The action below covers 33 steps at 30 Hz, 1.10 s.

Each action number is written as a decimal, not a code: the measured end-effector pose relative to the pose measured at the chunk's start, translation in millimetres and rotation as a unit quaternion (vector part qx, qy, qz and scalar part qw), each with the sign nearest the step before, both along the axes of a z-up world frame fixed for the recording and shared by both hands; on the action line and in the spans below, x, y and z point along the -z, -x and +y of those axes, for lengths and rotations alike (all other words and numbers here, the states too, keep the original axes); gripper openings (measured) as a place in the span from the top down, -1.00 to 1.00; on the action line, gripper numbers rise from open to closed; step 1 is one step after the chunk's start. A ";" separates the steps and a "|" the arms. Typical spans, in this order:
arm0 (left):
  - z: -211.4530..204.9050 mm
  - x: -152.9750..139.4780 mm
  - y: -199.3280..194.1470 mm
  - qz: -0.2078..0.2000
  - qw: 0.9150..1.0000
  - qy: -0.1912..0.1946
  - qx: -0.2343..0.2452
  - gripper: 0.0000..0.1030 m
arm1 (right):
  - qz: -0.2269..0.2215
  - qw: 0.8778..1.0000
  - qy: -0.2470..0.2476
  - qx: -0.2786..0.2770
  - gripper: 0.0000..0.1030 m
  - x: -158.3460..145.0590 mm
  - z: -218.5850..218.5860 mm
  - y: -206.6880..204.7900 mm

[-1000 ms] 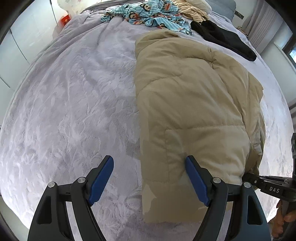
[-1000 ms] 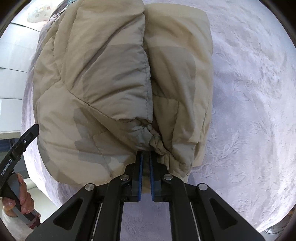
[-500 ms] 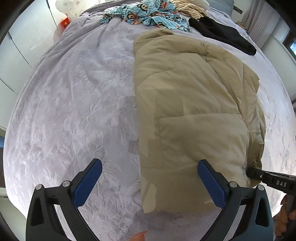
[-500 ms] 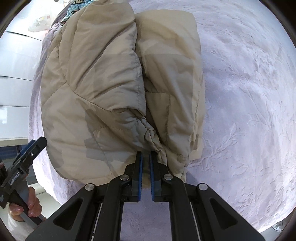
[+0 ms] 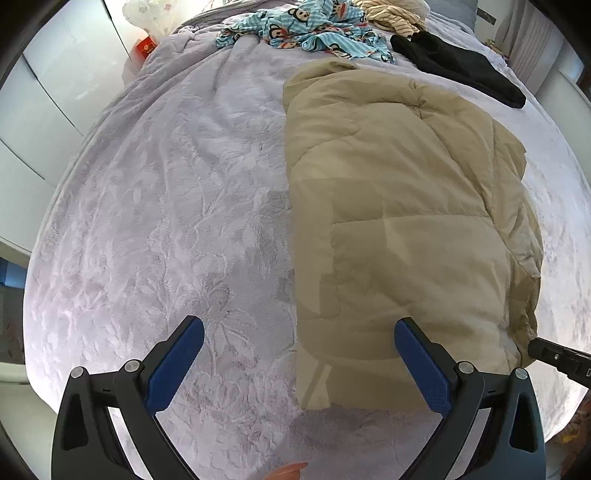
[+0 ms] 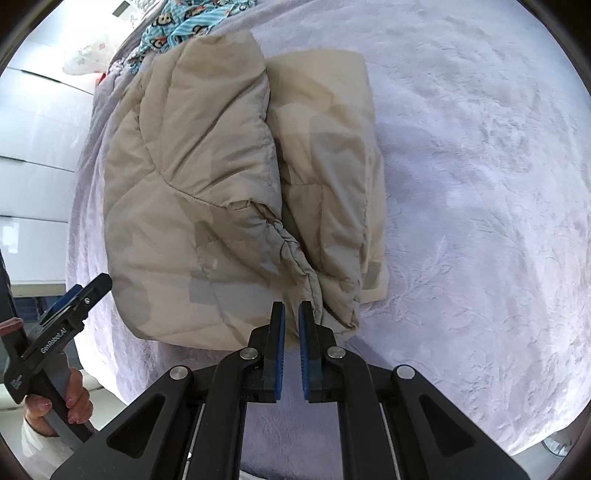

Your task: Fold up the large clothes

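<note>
A beige puffer jacket [image 5: 402, 221] lies folded lengthwise on a bed [image 5: 166, 221] covered with a lilac embossed blanket. In the left wrist view it fills the 3 o'clock half of the frame, its straight folded edge running from 12 to 6 o'clock down the middle. The left tongs [image 5: 299, 365] hang above the jacket's near edge with their blue pads spread wide, nothing pinched between them; one pad is over the bare blanket, the other over the jacket. The right tongs [image 6: 291, 325] are nearly closed, and a bunched bit of the jacket's near corner sits at their tips, though whether cloth is truly clamped between the pads cannot be told. In the right wrist view the jacket stretches toward 11 o'clock, and a hand [image 6: 62, 402] grips the left tool's handle at 8 o'clock. Toward 12 o'clock in the left view lie blue cartoon-print pyjamas [image 5: 306, 31], a black garment [image 5: 458, 70] and a striped cloth [image 5: 391, 16].
</note>
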<state>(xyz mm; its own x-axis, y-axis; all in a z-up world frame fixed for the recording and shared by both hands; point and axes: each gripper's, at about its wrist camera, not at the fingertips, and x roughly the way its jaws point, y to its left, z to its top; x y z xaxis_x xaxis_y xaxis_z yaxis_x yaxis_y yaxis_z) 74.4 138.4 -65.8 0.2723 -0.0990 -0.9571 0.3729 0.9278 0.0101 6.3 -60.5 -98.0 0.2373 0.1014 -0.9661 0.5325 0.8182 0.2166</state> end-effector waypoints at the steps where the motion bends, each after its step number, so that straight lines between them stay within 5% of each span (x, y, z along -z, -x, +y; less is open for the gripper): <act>1: -0.7 -1.6 1.8 -0.002 1.000 -0.002 0.001 -1.00 | -0.001 1.000 0.000 0.000 0.84 -1.3 -0.8 2.0; 20: 2.1 -33.5 72.6 0.003 0.999 0.003 -0.039 -1.00 | -0.029 0.999 0.018 -0.032 0.80 -48.4 11.7 58.9; 21: 2.9 -37.1 78.3 -0.001 0.999 0.000 -0.040 -1.00 | -0.029 0.999 0.022 -0.033 0.74 -52.3 11.8 65.2; 23: 5.7 -46.8 89.4 -0.008 0.999 0.002 -0.042 -1.00 | -0.030 0.999 0.026 -0.036 0.13 -57.7 11.9 69.9; 25: 10.2 -56.7 98.5 -0.018 0.999 -0.001 -0.048 -1.00 | -0.040 0.998 0.032 -0.042 -0.18 -65.9 15.5 73.6; 30: 19.5 -75.9 113.9 -0.027 0.998 -0.002 -0.064 -1.00 | -0.066 0.995 0.056 -0.053 -0.27 -86.9 24.9 74.8; 32: 20.0 -83.1 116.2 -0.036 0.997 -0.001 -0.063 -1.00 | -0.070 0.993 0.077 -0.056 -0.71 -95.0 29.8 73.1; 33: 19.7 -85.9 116.2 -0.041 0.997 -0.001 -0.062 -1.00 | -0.077 0.991 0.097 -0.057 -0.72 -102.1 33.3 73.8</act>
<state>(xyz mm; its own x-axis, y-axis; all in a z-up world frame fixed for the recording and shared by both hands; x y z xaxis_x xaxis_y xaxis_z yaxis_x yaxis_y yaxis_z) -41.8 158.0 20.1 0.3589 -0.0573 -0.9316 0.2522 0.9669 0.0376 -67.4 -27.2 4.0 0.3819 -0.0489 -0.9229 0.4068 0.9056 0.1204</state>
